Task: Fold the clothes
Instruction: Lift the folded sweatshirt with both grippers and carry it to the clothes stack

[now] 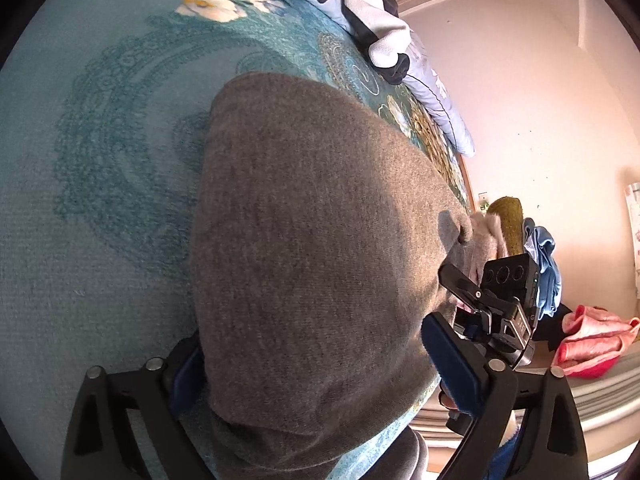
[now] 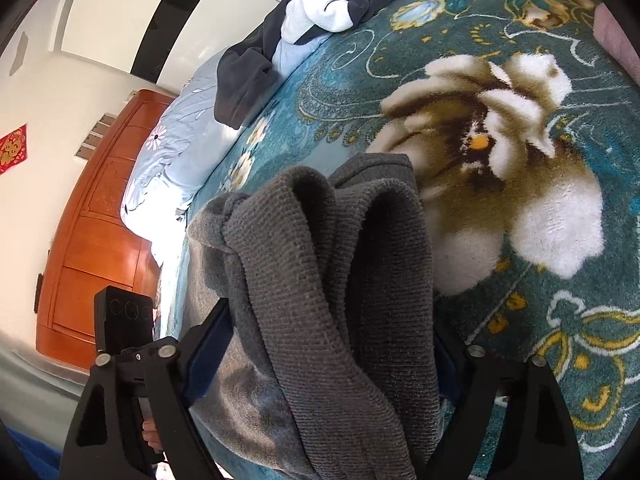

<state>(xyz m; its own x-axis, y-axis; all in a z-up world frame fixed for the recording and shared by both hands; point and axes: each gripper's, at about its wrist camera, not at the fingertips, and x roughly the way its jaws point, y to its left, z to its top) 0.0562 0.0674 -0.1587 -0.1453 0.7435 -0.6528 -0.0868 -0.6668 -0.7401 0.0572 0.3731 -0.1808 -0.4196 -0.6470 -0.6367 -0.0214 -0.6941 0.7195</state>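
Left wrist view:
- Teal floral plush blanket (image 1: 100, 140), spread over the bed; white-and-yellow flowers at top.
- Grey knitted garment (image 1: 312, 240), lying on the blanket near the bed's edge, a broad smooth panel uppermost.
- Left tongs (image 1: 320, 376): wide apart, blue-padded fingers (image 1: 456, 364) either side of the garment's near end; whether they press it cannot be told.
- Right tongs (image 1: 460, 284), seen only from outside, at the garment's right corner.
- Seen only here: olive-green roll (image 1: 510, 220), light blue cloth (image 1: 546, 272), pink-red fabric heap (image 1: 592, 340), all beyond the bed.

Right wrist view:
- Seen only here: orange wooden cabinet (image 2: 96, 232) against the wall, red paper square (image 2: 12, 150) on the wall.
- Pale blue flowered quilt (image 2: 168, 148) at the bed's far side; dark navy and white fleece garment (image 2: 320, 12) heaped on it, also visible in the left view.
- Grey knitted garment (image 2: 320, 280), bunched into thick ribbed folds.
- Right tongs (image 2: 332, 356): partly open, fingers flanking the folds and apparently gripping them.

Containers: none in view.
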